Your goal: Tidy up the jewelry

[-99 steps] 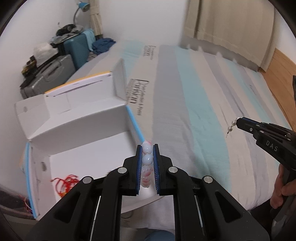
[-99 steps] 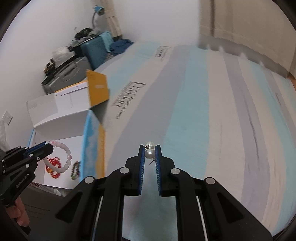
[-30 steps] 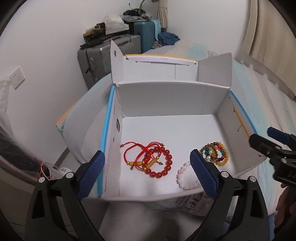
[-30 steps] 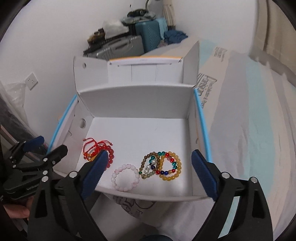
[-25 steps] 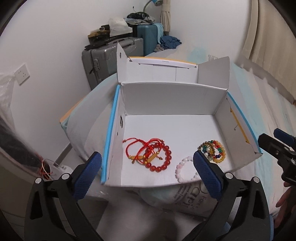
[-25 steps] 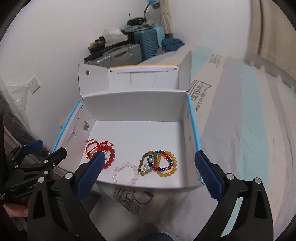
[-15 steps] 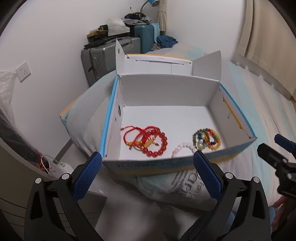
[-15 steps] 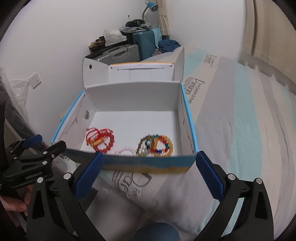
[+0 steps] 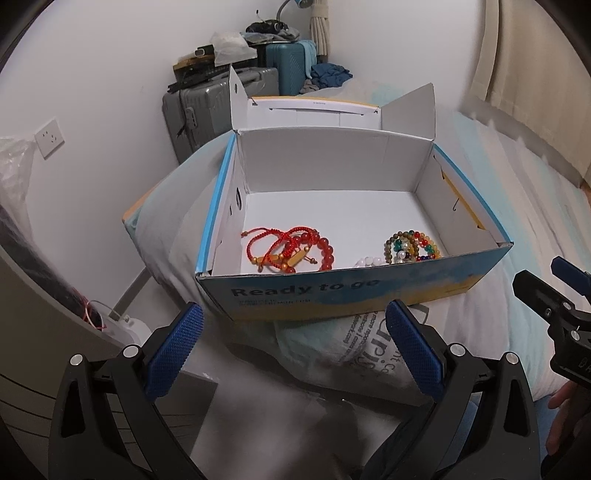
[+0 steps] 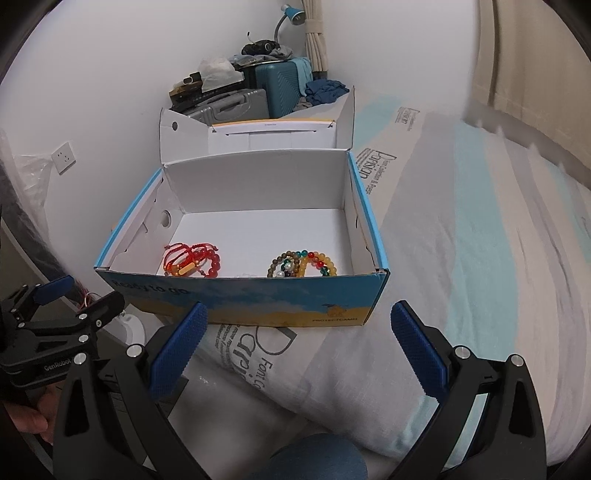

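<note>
Left gripper [image 9: 293, 347]: jaws spread wide, nothing between the blue pads [image 9: 173, 349], held just short of the near wall of the box. Right gripper [image 10: 295, 347]: likewise spread wide and empty, pads [image 10: 419, 354] flanking the lower front edge of the box; also seen at 3 o'clock in the left wrist view, edge-on.

Cardboard box [image 9: 354, 290]: open at the top, white inside, blue and yellow printed front reading "Ready to go", rear lid flaps standing up at 12 o'clock. Resting on a pale pillow [image 10: 332, 369] with printed lettering, on a bed [image 10: 480, 229] with grey and light-blue stripes running off toward 2 o'clock.

Inside the box, on the white floor near the front wall:
- red cord and bead bracelets [image 9: 291, 249], tangled together with gold-coloured tube beads, at 9 o'clock on the floor; same cluster in the right wrist view [image 10: 192, 260].
- pale pink bead bracelet [image 9: 369, 261], mid-floor, largely hidden behind the front wall.
- multicoloured bead bracelets [image 9: 412, 246], overlapping rings of olive, amber, green, red and dark beads with one pearl-like bead, at 3 o'clock on the floor; same group in the right wrist view [image 10: 303, 264].

Beyond the box at 12 o'clock: grey suitcase [image 9: 214, 107], teal suitcase [image 10: 282, 86], blue desk lamp [image 10: 291, 14]. Wall socket [image 9: 50, 137] at 9 o'clock.
</note>
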Tool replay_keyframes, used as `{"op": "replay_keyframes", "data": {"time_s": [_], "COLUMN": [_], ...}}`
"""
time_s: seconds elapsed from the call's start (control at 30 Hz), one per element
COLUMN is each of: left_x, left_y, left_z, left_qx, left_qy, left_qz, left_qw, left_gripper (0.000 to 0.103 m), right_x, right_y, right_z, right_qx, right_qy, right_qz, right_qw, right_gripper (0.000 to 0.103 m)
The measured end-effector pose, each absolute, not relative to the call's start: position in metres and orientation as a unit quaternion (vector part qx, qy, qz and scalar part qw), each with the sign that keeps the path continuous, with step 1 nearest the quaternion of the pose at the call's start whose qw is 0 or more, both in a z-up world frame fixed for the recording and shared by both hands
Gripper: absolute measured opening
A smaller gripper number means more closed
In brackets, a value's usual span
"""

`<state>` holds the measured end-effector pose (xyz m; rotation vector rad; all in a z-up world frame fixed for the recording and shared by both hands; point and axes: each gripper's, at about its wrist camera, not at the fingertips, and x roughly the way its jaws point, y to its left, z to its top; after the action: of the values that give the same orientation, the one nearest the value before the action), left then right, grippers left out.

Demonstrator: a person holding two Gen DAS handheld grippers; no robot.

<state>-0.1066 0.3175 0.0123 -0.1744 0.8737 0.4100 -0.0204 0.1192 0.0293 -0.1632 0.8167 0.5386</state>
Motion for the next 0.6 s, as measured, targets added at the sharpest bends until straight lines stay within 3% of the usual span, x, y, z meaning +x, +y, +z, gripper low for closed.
{"op": "replay_keyframes", "data": {"time_s": [0.6], "left_x": [-0.1096], "left_y": [0.318], "left_z": [0.01], "left_qx": [-0.082], "left_qy": [0.414], "left_qz": [0.199], "left_qw": [0.884], "left_gripper": [0.097], "right_x": [-0.0206], "right_y": [0.121], "right_z": [0.0272], "right_qx": [-0.077], "right_qy": [0.397], "right_qz": [0.257], "right_qw": [0.877], "right_gripper": [0.096]}}
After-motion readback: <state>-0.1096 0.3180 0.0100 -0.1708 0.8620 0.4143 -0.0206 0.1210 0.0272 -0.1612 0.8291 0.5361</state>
